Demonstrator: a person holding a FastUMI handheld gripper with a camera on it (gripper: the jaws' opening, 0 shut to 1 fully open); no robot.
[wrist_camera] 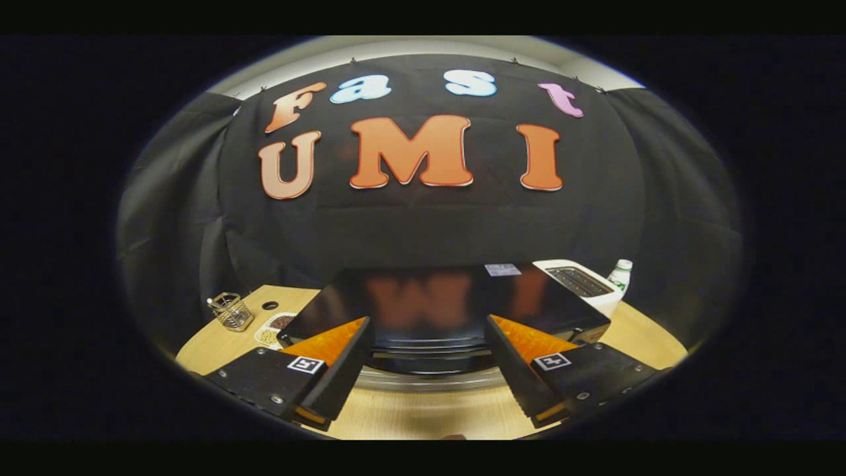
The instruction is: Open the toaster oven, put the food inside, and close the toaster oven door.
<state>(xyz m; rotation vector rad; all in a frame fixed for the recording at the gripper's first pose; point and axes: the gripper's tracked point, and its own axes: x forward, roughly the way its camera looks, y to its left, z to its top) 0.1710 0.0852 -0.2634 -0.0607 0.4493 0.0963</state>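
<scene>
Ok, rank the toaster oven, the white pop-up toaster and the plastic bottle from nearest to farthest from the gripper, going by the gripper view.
The gripper is open, holding nothing.
1. Toaster oven: just ahead, its handle between the fingers.
2. White pop-up toaster: beyond the oven's right rear corner.
3. Plastic bottle: behind the toaster, nearest the cloth wall.

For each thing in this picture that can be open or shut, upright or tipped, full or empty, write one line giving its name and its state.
Glossy black toaster oven: door shut, just ahead of the fingers.
Gripper: fingers open, holding nothing.
White slot toaster: upright, its slots hold nothing that can be seen.
White plastic bottle with cap: upright, capped.
Wire mesh cup: upright.
White sectioned dish: holds food.
</scene>
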